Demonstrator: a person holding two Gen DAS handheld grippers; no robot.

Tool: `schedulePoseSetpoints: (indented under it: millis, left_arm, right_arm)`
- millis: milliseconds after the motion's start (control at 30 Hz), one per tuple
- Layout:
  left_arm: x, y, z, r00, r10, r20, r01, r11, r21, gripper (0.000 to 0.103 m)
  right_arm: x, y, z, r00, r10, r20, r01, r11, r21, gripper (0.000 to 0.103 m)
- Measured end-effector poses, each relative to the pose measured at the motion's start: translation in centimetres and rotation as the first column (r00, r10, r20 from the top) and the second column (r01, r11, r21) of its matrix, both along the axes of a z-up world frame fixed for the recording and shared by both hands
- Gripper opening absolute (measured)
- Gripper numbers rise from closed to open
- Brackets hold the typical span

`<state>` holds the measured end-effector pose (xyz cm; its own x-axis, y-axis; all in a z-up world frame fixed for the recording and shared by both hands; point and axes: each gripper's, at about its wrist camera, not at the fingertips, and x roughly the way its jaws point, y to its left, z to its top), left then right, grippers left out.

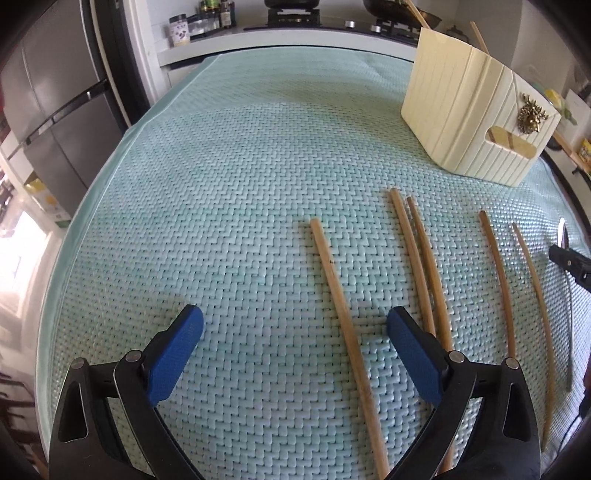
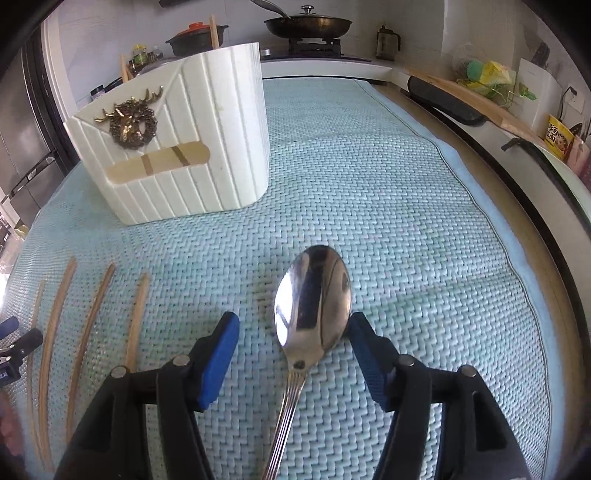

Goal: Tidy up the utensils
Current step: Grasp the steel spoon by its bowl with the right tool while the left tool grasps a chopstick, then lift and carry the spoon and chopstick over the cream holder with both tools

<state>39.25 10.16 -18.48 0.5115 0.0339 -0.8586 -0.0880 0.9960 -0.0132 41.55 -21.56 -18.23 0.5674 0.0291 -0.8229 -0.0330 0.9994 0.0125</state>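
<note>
Several wooden chopsticks (image 1: 341, 306) lie side by side on the woven mint mat (image 1: 229, 177). My left gripper (image 1: 295, 325) is open, low over the mat, with the leftmost chopstick between its blue pads. A metal spoon (image 2: 314, 306) lies on the mat, bowl pointing away. My right gripper (image 2: 293, 328) is open around the spoon's bowl and neck, its right pad close to the bowl's edge. A cream ribbed utensil holder (image 2: 192, 147) with a brass deer emblem stands at the back; it also shows in the left wrist view (image 1: 472, 114). Chopsticks (image 2: 92, 314) lie left of the spoon.
A stove with a pan (image 2: 308, 24) and pots stands behind the table. A fridge (image 1: 55, 103) is at the left. Bottles and jars (image 1: 207, 18) stand on the counter. A wooden board and clutter (image 2: 491, 81) line the right counter. The right gripper's tip (image 1: 570, 258) shows at the left view's right edge.
</note>
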Motion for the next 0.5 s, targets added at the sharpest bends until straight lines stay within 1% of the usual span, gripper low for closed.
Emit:
schedulePoseSetpoints:
  millis: [33,67,100,133,167,200,233,267,300,333,367,400,500]
  left_arm:
    - [0.3,0.1,0.1,1.0,-0.006,-0.003,0.006,1.0,0.003,0.087]
    - [0.5,0.2,0.3,1.0,-0.016,-0.006,0.016,1.0,0.002,0.083]
    - [0.8,0.3,0.4,1.0,-0.024,-0.011,0.024,1.0,-0.002,0.076]
    - [1.1,0.3,0.5,0.999,-0.031,-0.018,0.031,0.999,-0.009,0.068]
    - [1.2,0.4,0.6,0.999,-0.037,-0.02,0.036,0.999,-0.012,0.065]
    - [1.2,0.2,0.7,0.999,-0.042,-0.021,0.042,0.999,-0.013,0.059]
    - [1.4,0.1,0.7,0.999,-0.05,-0.017,0.05,0.999,-0.009,0.051]
    - [1.5,-0.1,0.7,0.998,-0.061,-0.01,0.061,0.998,-0.009,0.046]
    - [1.6,-0.2,0.7,0.998,-0.065,-0.004,0.065,0.998,-0.009,0.035]
    - [1.8,-0.2,0.8,0.998,-0.065,0.001,0.065,0.998,-0.011,0.022]
    - [1.9,-0.2,0.8,0.998,-0.067,0.005,0.067,0.998,-0.021,0.013]
    - [1.9,-0.2,0.8,0.998,-0.067,0.006,0.068,0.997,-0.035,0.008]
    - [2.2,0.1,0.8,0.998,-0.055,0.013,0.055,0.997,-0.054,0.005]
  right_arm:
    - [0.4,0.2,0.1,1.0,-0.002,-0.006,0.002,1.0,-0.008,0.064]
    - [0.7,0.3,0.1,1.0,-0.004,-0.012,0.003,1.0,-0.012,0.064]
    - [0.8,0.3,0.2,1.0,-0.007,-0.011,0.007,1.0,-0.02,0.061]
    - [1.0,0.5,0.2,1.0,-0.008,-0.01,0.007,1.0,-0.026,0.058]
    - [1.1,0.5,0.2,1.0,-0.008,-0.008,0.008,0.999,-0.035,0.055]
    - [1.1,0.6,0.2,1.0,-0.004,0.002,0.004,0.999,-0.035,0.05]
    - [1.5,0.5,0.2,1.0,0.001,0.003,-0.001,1.0,-0.028,0.044]
    - [1.7,0.4,0.3,1.0,0.006,0.01,-0.005,1.0,-0.026,0.042]
    - [1.9,0.4,0.4,1.0,0.008,0.009,-0.008,1.0,-0.024,0.042]
    - [2.0,0.4,0.4,1.0,0.014,0.009,-0.014,1.0,-0.01,0.042]
    - [2.1,0.3,0.5,1.0,0.021,0.009,-0.021,1.0,0.001,0.042]
    - [2.2,0.2,0.6,0.999,0.03,0.012,-0.03,0.999,0.014,0.042]
    - [2.0,-0.1,1.1,0.998,0.058,0.037,-0.06,0.997,0.056,0.042]
